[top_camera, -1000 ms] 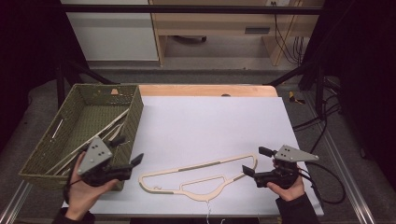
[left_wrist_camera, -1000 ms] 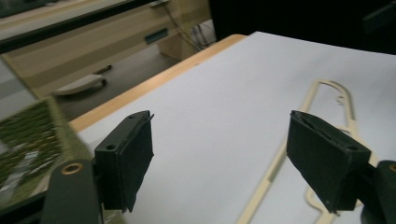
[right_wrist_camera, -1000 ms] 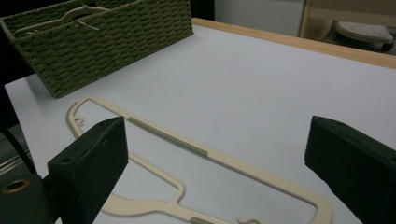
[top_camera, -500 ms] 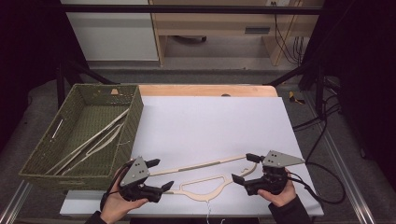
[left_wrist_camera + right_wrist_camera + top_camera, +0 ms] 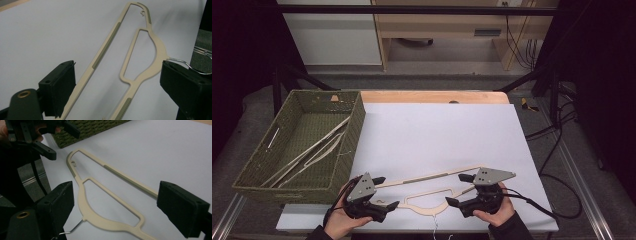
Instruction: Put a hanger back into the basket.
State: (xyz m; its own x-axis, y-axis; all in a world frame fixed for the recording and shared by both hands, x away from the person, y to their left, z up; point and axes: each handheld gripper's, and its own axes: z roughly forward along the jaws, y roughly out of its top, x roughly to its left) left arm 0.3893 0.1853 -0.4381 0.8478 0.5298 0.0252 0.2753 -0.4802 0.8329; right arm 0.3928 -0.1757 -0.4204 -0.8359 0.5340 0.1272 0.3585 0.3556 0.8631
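A cream hanger (image 5: 432, 175) with grey-green grip strips lies flat on the white tabletop (image 5: 437, 130) near the front edge, its wire hook pointing toward the person. My left gripper (image 5: 386, 192) is at the hanger's left end. It is open, its jaws have just been widening, and the hanger (image 5: 105, 50) lies between the pads untouched. My right gripper (image 5: 458, 189) is at the right end, also open. Its jaws have just been narrowing around the hanger (image 5: 87, 210), and the pads stand clear of it. The left gripper (image 5: 42, 147) shows beyond.
A green woven basket (image 5: 357, 130) stands at the table's left and holds several more hangers (image 5: 307, 150). Bare wood (image 5: 432, 96) runs along the table's back edge. A black cable (image 5: 537, 205) trails off the right gripper over the front right corner.
My left hand has come down from the basket's front corner and moved right to the hanger's left end. My right gripper has slid left to the right end. The hanger has not moved.
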